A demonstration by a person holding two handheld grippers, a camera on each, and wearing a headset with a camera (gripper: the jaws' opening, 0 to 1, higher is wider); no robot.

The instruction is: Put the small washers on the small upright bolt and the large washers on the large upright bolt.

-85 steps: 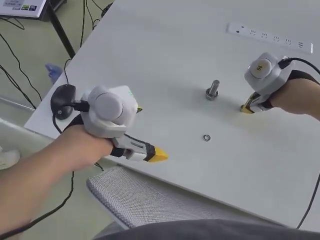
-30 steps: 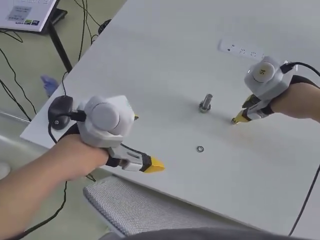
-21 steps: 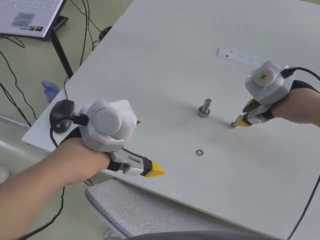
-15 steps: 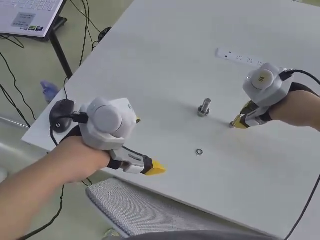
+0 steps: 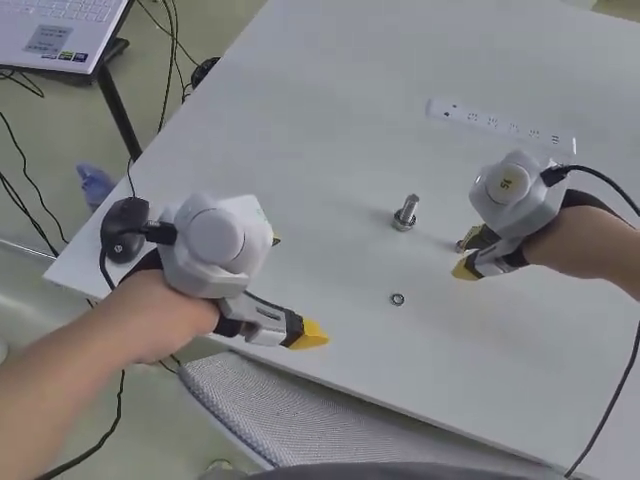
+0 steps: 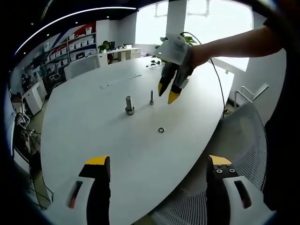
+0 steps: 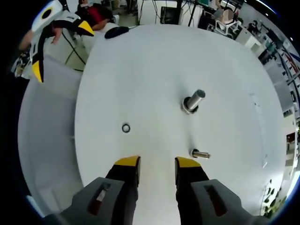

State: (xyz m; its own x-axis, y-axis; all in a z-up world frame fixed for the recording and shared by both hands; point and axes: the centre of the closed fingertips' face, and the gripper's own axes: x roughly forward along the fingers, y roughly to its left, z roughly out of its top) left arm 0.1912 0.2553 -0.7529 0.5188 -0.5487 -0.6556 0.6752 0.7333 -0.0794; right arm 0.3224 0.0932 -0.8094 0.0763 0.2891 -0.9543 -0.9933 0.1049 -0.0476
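Observation:
The large upright bolt (image 5: pixel 405 213) (image 7: pixel 193 101) (image 6: pixel 129 105) stands mid-table. The small upright bolt (image 7: pixel 200 153) (image 6: pixel 151 97) is just right of it, close in front of my right gripper (image 5: pixel 463 254) (image 7: pixel 157 164) (image 6: pixel 167 93). That gripper hovers open with nothing between its yellow tips. One small washer (image 5: pixel 397 299) (image 7: pixel 125 127) (image 6: pixel 161 130) lies flat on the white table (image 5: pixel 330 120), nearer the front edge. My left gripper (image 5: pixel 292 288) (image 6: pixel 158 161) (image 7: pixel 61 49) is held wide open and empty over the table's near-left edge, well away from the washer.
A white power strip (image 5: pixel 500 122) lies at the far side of the table. A black mouse (image 5: pixel 122 225) sits at the table's left corner beside my left hand. A grey mesh chair (image 5: pixel 280 400) stands below the front edge. A laptop (image 5: pixel 50 30) is on a stand at far left.
My right gripper has drawn back from the small bolt toward the front edge, and its jaws now stand apart. The left gripper has held its place.

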